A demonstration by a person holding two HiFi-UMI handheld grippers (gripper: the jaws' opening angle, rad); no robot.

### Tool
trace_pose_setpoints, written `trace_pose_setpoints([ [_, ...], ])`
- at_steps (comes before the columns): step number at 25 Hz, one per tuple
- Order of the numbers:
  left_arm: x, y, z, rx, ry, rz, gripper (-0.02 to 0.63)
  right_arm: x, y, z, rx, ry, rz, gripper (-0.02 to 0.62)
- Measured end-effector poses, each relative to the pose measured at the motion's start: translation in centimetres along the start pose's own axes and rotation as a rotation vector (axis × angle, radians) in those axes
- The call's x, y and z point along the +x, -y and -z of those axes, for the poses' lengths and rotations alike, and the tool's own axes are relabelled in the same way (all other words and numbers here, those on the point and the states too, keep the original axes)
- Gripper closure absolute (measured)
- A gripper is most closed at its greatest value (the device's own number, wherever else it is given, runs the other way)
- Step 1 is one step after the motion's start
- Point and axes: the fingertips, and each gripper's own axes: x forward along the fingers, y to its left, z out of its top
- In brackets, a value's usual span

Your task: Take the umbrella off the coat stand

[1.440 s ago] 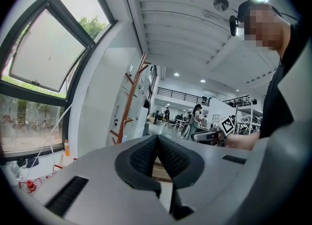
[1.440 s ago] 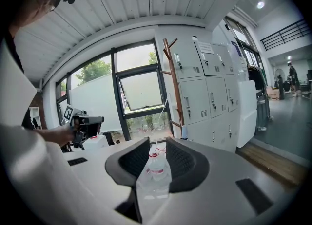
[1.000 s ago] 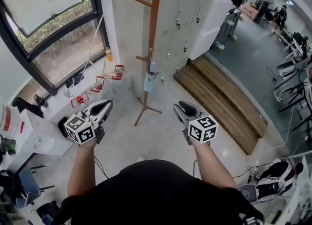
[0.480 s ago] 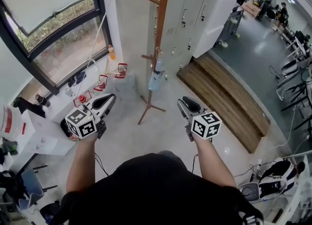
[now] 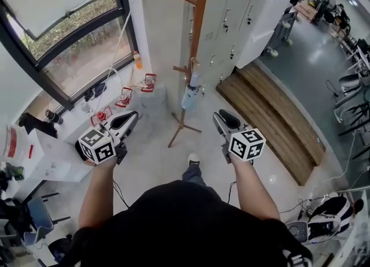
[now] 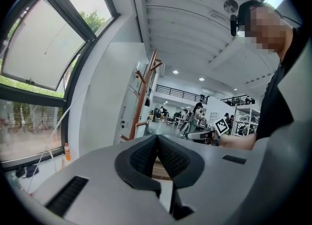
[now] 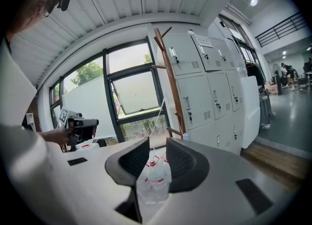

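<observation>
The wooden coat stand point(image 5: 194, 46) rises in front of the lockers, its feet on the floor point(image 5: 184, 127). A folded light-blue umbrella point(image 5: 190, 92) hangs from a low peg on the pole. My left gripper point(image 5: 126, 121) is held left of the stand's base, well short of it, its pads touching with nothing between them. My right gripper point(image 5: 224, 119) is held to the right of the base, also apart from it. In the right gripper view the jaws point(image 7: 157, 146) stand slightly open and empty, with the stand point(image 7: 170, 83) beyond. The left gripper view shows the stand point(image 6: 143, 100) far ahead.
Grey lockers point(image 5: 231, 6) stand behind the stand, and a low wooden platform point(image 5: 272, 118) lies at the right. A large window point(image 5: 63, 34) fills the left wall, with red-framed items point(image 5: 124, 95) and an orange bottle point(image 5: 137, 59) below it. A white table point(image 5: 49, 159) is at the left.
The person has stepped toward the stand, which now sits lower and nearer in the head view. A shoe has come into view. Both grippers keep the same pose.
</observation>
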Motion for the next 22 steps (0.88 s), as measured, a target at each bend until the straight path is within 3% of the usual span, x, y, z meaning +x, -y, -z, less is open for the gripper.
trace_pose_setpoints([
  [22, 7.0, -6.0, -1.4, -0.016, -0.003, -0.052, 0.584, 8.4, 6.5, -2.9, -0.023, -0.040, -0.055, 0.476],
])
